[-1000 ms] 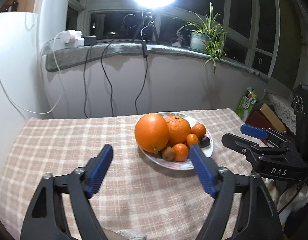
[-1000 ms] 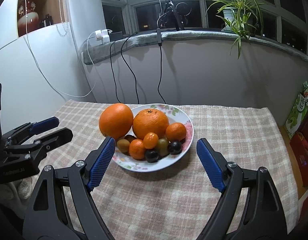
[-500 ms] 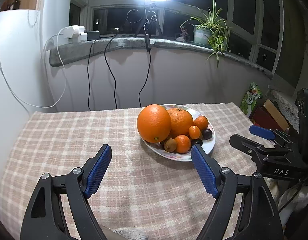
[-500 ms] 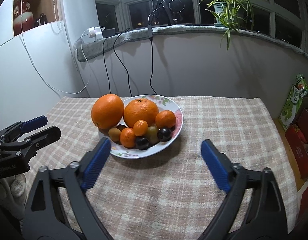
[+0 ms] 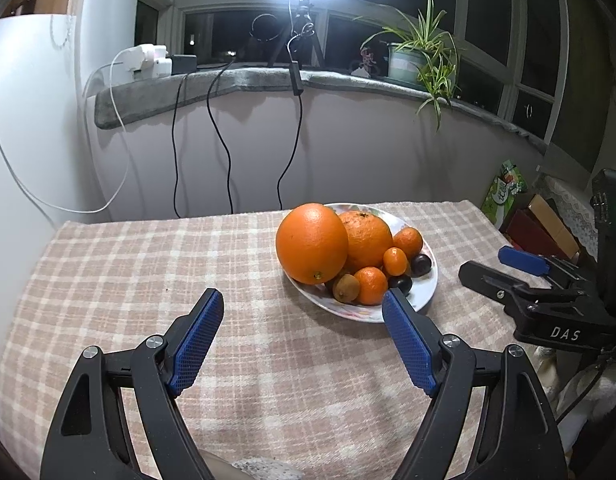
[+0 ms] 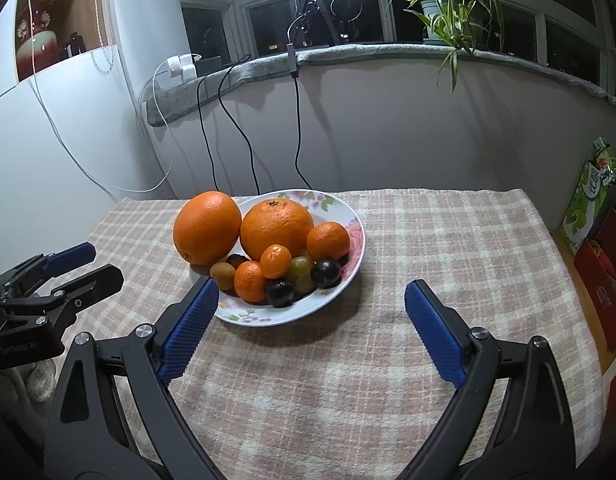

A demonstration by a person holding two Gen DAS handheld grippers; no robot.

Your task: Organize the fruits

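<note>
A floral plate point(image 5: 426, 286) point(image 6: 348, 216) sits on the checked tablecloth, piled with fruit. A big smooth orange point(image 5: 312, 249) point(image 6: 207, 233) leans on its left rim beside a rougher orange point(image 5: 368, 240) point(image 6: 276, 228). Small mandarins, a kumquat point(image 6: 275, 260), a kiwi point(image 5: 346, 288) point(image 6: 223, 275), green grapes and dark plums point(image 6: 279, 292) fill the front. My left gripper point(image 5: 303, 320) is open and empty, short of the plate's near left side. My right gripper point(image 6: 310, 312) is open and empty, in front of the plate.
The tablecloth point(image 5: 147, 272) point(image 6: 448, 248) covers the table to the wall. Cables point(image 5: 223, 152) hang from the sill behind. A potted plant point(image 6: 448, 4) stands on the sill. Boxes and a green carton point(image 6: 588, 200) stand off the table's right edge.
Both grippers have drawn back from the plate and risen a little; the plate looks farther away. The right gripper's jaws have opened wider. The fruit has not moved.
</note>
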